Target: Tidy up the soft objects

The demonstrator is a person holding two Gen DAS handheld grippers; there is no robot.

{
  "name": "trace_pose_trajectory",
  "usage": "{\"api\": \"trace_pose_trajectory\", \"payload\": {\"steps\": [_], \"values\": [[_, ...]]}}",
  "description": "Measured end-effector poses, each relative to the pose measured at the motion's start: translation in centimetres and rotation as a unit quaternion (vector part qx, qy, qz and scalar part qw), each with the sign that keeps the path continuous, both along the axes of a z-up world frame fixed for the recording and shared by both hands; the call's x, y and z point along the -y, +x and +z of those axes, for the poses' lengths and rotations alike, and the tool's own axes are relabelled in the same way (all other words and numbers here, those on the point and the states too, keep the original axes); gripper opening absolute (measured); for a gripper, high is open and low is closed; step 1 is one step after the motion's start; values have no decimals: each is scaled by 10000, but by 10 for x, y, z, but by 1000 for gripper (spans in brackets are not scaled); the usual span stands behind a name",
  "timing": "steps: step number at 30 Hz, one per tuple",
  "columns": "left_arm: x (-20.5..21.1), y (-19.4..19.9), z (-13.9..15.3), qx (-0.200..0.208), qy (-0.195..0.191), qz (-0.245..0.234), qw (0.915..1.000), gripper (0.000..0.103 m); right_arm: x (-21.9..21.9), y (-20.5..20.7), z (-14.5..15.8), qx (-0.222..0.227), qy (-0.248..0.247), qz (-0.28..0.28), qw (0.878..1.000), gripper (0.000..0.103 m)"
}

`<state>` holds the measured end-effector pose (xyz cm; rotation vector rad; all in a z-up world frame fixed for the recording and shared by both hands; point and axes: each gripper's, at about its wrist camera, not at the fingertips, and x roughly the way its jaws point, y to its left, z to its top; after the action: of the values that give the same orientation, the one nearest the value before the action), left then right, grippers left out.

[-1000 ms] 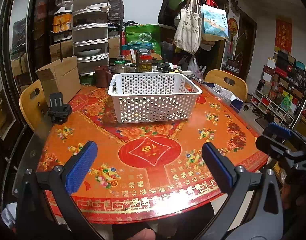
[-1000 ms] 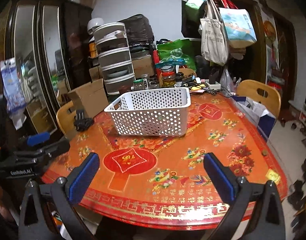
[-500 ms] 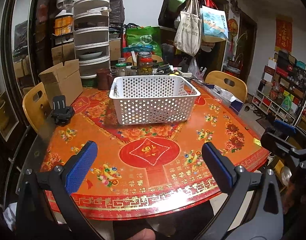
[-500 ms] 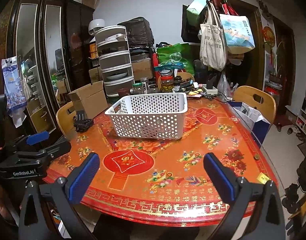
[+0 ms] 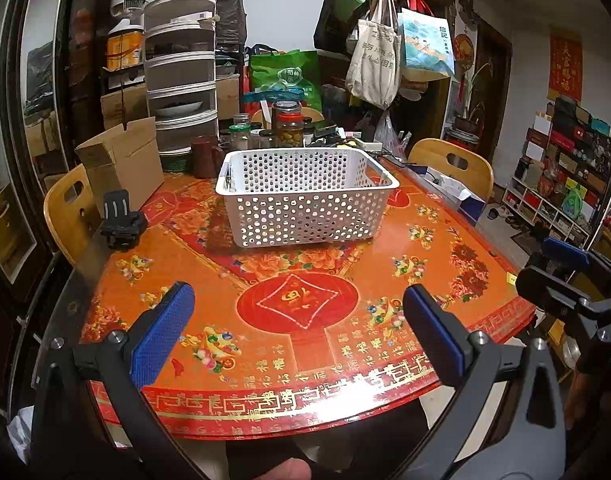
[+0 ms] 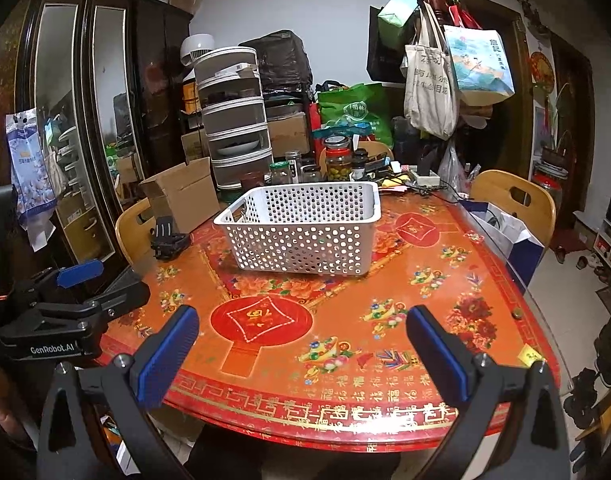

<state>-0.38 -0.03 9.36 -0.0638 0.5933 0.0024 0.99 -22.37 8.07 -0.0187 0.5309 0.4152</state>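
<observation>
- Left gripper (image 5: 297, 330) and right gripper (image 6: 301, 344): both jaws wide, nothing held; they hang at the near table (image 5: 445, 280) edge, apparently ready to reach.
- Basket (image 5: 305, 196) mid-table, open side up, likely to receive items.
- No soft objects visible in either view.

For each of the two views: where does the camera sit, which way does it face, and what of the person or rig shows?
Left wrist: on the left gripper, near the table edge, facing the white basket; the right gripper shows at right.
Right wrist: on the right gripper, facing the basket from further right; the left gripper shows at left.
Shared: basket, table, cardboard box, coat rack bags; both grippers open, holding nothing.
</observation>
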Motion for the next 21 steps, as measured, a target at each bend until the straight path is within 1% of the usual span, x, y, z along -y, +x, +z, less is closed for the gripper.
{"api": "trace_pose_trajectory", "payload": {"steps": [21], "values": [[1,1,-2,-18,-2,-11,10000,103,-1,-1,1,-23,25,28,10000,103]]}}
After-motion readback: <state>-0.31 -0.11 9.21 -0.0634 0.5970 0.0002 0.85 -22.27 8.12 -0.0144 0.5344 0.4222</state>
